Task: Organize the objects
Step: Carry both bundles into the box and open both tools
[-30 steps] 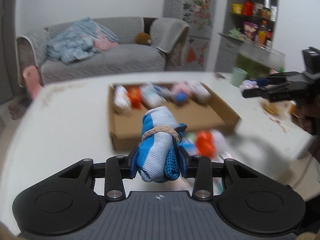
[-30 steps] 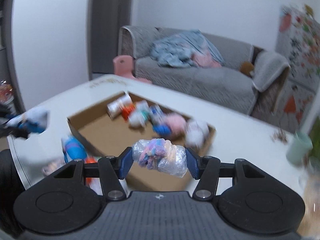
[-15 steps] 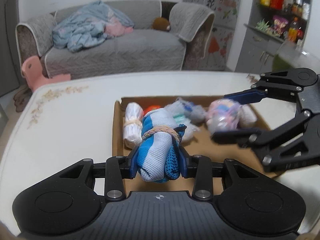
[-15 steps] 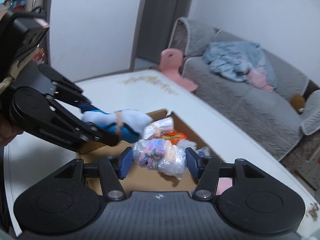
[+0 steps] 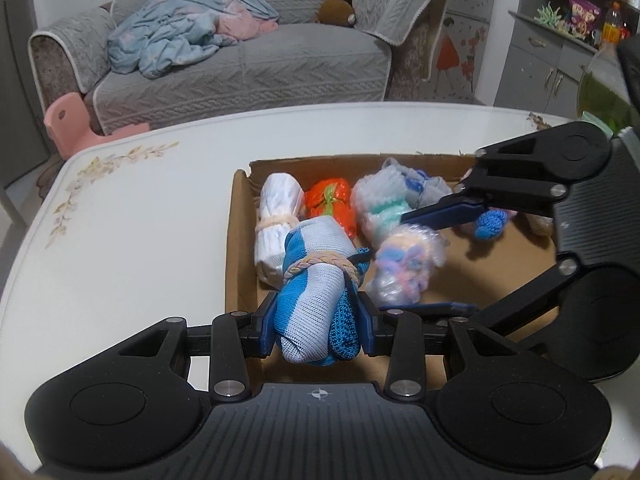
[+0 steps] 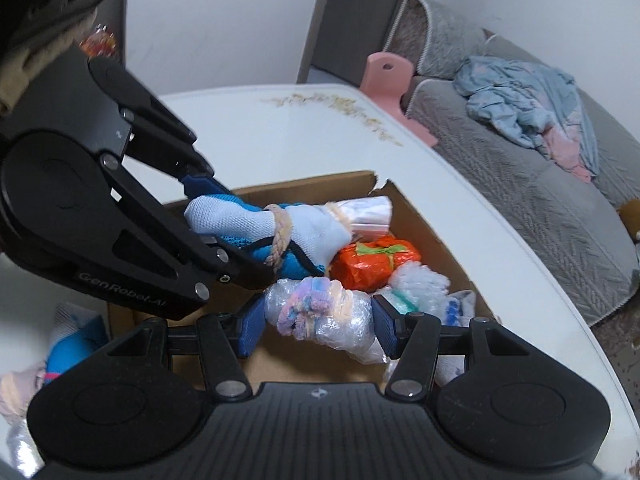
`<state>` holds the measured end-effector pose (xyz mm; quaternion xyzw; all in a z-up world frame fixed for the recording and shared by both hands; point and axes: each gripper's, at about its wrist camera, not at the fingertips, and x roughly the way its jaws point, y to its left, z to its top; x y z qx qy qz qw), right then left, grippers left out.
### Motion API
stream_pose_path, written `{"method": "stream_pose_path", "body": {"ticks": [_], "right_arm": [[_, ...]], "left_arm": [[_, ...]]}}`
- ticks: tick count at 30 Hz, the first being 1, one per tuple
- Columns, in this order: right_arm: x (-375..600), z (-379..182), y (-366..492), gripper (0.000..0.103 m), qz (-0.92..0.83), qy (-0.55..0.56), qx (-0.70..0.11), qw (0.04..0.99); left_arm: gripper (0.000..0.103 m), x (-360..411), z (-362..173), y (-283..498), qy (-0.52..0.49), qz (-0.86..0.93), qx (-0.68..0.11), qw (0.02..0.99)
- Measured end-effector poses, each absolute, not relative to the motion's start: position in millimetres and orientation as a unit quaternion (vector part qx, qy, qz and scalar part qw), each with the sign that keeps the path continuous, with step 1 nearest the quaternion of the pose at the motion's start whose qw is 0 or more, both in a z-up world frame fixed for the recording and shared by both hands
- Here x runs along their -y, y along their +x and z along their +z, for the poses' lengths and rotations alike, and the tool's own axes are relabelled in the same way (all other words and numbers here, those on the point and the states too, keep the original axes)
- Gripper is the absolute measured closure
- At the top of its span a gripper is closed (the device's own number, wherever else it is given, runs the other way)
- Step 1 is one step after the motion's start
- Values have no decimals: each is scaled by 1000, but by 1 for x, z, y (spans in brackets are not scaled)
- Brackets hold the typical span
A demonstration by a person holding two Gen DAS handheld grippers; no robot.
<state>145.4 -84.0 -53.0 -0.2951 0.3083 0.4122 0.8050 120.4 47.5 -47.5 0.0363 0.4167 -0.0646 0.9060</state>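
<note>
Two grippers hang over one shallow cardboard box on the white tabletop, each carrying a bundle. The left gripper has its jaws clenched on a blue-and-white knitted roll tied round with a braided pastel band (the roll stands up out of the jaws, above the box's near left corner). The right gripper has its jaws grasping a plastic-wrapped bundle of pastel yarn, held crosswise between the blue pads over the open floor of the box. In the left wrist view the right gripper reaches in from the right edge, and the two bundles sit just beside each other.

Along the far side of the box lie a white roll in plastic nearest the left wall, then an orange wrapped packet with a green strip, a bubble-wrapped pale bundle, and a small blue knitted piece farther right. Outside the box, at the lower left of the right wrist view, more wrapped bundles lie on the tabletop, blurred. Behind the tabletop stands a grey sofa with a crumpled light-blue blanket, and a pink stool beside it.
</note>
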Motion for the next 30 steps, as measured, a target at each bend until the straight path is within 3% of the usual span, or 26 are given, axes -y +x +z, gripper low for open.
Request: {"method": "stream_pose_path", "body": {"ticks": [21,25,28,30], "right_arm": [[77,-62,149,48,413,-334,-332,780],[82,-59,147,45,409,-333,-332,782],[85,-57,146,40,408,-333,-330,783],[88,-56,145,37,410,-327,-331,784]], "left_arm": [[51,-42,-58,138,46,-42,-462,885],[43,-41,-54,137,43,-43,-461,885],[27,-38,-47,134,51,-38,-450,891],[25,-37,-42,132,52,-39,-446,893]]}}
